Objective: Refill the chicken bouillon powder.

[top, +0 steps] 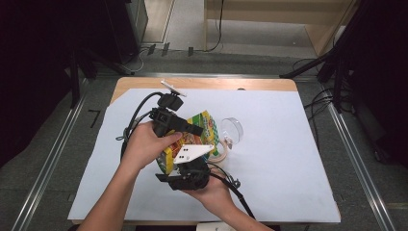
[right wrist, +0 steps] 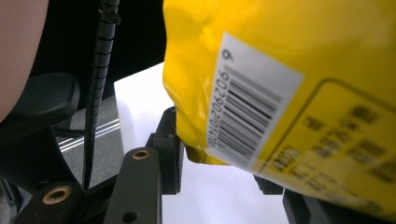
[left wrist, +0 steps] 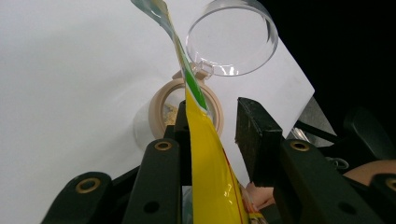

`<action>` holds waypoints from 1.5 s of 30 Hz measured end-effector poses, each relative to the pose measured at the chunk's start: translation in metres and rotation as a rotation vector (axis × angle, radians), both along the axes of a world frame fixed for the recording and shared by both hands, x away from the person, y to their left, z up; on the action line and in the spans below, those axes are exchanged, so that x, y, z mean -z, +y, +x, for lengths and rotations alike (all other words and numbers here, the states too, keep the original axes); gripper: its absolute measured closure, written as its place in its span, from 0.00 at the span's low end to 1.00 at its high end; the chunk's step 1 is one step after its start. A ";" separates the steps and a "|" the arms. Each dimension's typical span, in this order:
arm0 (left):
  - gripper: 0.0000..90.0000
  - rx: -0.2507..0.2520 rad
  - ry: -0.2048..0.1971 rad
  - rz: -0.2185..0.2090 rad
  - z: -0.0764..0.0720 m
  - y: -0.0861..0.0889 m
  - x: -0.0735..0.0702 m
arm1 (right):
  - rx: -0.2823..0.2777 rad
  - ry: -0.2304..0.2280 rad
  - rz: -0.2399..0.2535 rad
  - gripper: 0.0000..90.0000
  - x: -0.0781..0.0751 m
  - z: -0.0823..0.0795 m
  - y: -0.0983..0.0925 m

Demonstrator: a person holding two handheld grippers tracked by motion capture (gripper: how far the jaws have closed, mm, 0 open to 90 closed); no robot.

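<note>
A yellow and green snack bag (top: 207, 122) hangs tilted in the air between both grippers, above a tan-rimmed jar (top: 222, 153) whose clear hinged lid (top: 233, 128) stands open. My left gripper (top: 196, 130) straddles the bag's upper edge. In the left gripper view the bag (left wrist: 210, 177) lies against one jaw of that gripper (left wrist: 217, 116); a slit of white shows between it and the other pad. Beyond it the jar (left wrist: 161, 105) holds some pale contents under the lid (left wrist: 231, 37). My right gripper (top: 175, 166) comes from below. In its own view that gripper (right wrist: 217, 154) is shut on the barcoded lower corner of the bag (right wrist: 280, 70).
A large white paper sheet (top: 288, 159) covers the wooden table (top: 207, 83). The jar stands near its middle. Cables trail from both grippers toward the person. Dark equipment, rails and floor cables surround the table.
</note>
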State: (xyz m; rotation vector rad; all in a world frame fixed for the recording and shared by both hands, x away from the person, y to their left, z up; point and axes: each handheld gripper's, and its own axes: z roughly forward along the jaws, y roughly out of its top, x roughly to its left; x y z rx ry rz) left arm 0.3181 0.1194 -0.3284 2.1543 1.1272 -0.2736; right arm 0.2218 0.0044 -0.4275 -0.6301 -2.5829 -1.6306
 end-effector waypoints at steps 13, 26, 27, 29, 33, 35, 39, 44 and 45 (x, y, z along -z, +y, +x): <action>0.79 0.001 -0.002 0.003 0.000 0.001 0.001 | -0.002 0.003 0.001 0.68 0.000 0.000 0.000; 0.78 0.000 0.005 -0.011 0.001 0.002 0.000 | 0.000 0.013 0.007 0.68 -0.004 -0.002 0.000; 0.78 0.000 0.004 -0.014 0.000 0.003 -0.001 | 0.001 0.014 0.010 0.68 -0.004 -0.003 0.000; 0.78 0.001 0.005 -0.012 0.000 0.003 -0.001 | 0.002 0.014 0.010 0.68 -0.005 -0.003 0.000; 0.78 0.002 0.010 -0.008 0.001 0.002 0.000 | 0.005 0.036 0.015 0.68 -0.006 -0.004 0.001; 0.78 0.001 0.011 -0.007 0.000 0.001 -0.001 | 0.009 0.042 0.018 0.68 -0.006 -0.005 0.001; 0.77 0.005 0.004 0.005 -0.001 0.001 -0.001 | 0.009 0.043 0.019 0.68 -0.006 -0.005 0.001; 0.77 0.004 0.003 0.010 -0.001 0.000 0.000 | 0.006 0.031 0.010 0.69 -0.005 -0.005 0.002; 0.77 0.005 0.002 0.011 0.000 0.000 0.000 | 0.006 0.023 0.006 0.68 -0.005 -0.005 0.002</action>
